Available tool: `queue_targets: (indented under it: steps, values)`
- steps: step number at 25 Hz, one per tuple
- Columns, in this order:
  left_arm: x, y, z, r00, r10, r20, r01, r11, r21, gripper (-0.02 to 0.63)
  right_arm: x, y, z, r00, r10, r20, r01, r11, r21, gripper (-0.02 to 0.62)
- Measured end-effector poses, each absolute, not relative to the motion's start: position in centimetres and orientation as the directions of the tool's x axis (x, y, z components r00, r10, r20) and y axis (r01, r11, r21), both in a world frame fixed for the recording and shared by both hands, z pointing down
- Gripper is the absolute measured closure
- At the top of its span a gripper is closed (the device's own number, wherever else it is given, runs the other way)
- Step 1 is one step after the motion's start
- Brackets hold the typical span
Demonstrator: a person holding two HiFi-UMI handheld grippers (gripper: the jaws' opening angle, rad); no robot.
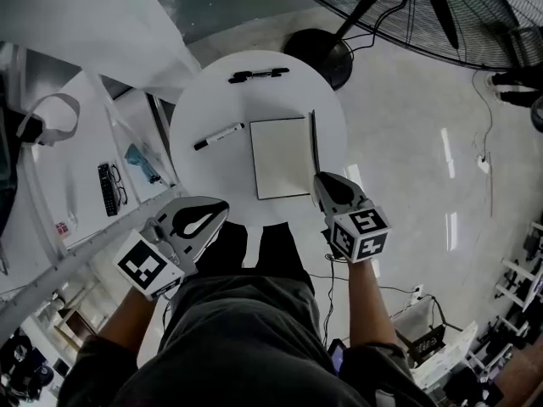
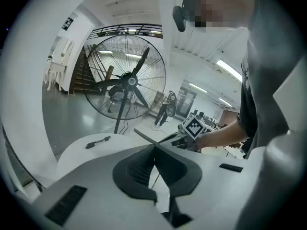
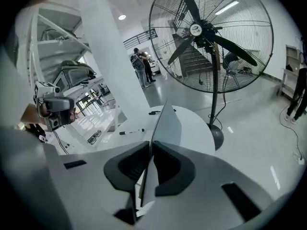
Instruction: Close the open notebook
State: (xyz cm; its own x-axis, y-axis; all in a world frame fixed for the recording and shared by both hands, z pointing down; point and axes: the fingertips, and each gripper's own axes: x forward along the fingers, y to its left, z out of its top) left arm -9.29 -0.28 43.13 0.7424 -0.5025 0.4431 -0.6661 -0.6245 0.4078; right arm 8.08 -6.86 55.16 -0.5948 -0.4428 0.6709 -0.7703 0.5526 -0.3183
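An open notebook (image 1: 278, 158) lies on the round white table (image 1: 204, 100), its white page facing up. Its right cover (image 1: 314, 142) stands lifted almost upright. My right gripper (image 1: 319, 183) is shut on that cover's near edge; in the right gripper view the cover (image 3: 165, 126) runs edge-on between the pads (image 3: 149, 150). My left gripper (image 1: 221, 209) hovers at the table's near left edge, apart from the notebook, jaws shut with nothing in them (image 2: 154, 150). The left gripper view shows the raised cover (image 2: 146, 137) and the right gripper (image 2: 184, 140) beyond it.
A black marker (image 1: 219, 136) lies left of the notebook, and a black pen (image 1: 259, 75) lies at the table's far side. A large floor fan (image 1: 424, 15) stands behind the table. A white bench (image 1: 85, 168) with glasses and small items stands at the left.
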Motion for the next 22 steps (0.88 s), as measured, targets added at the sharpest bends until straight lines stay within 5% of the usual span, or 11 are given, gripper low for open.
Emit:
queue_targets:
  steps: [22]
  values:
    - [-17.4,3.3,45.1,0.708,-0.536,0.46,-0.705,-0.577,0.413,0.591,-3.2,-3.7,61.3,-0.473,-0.377,0.796,-0.7,0.709,-0.079,0.549]
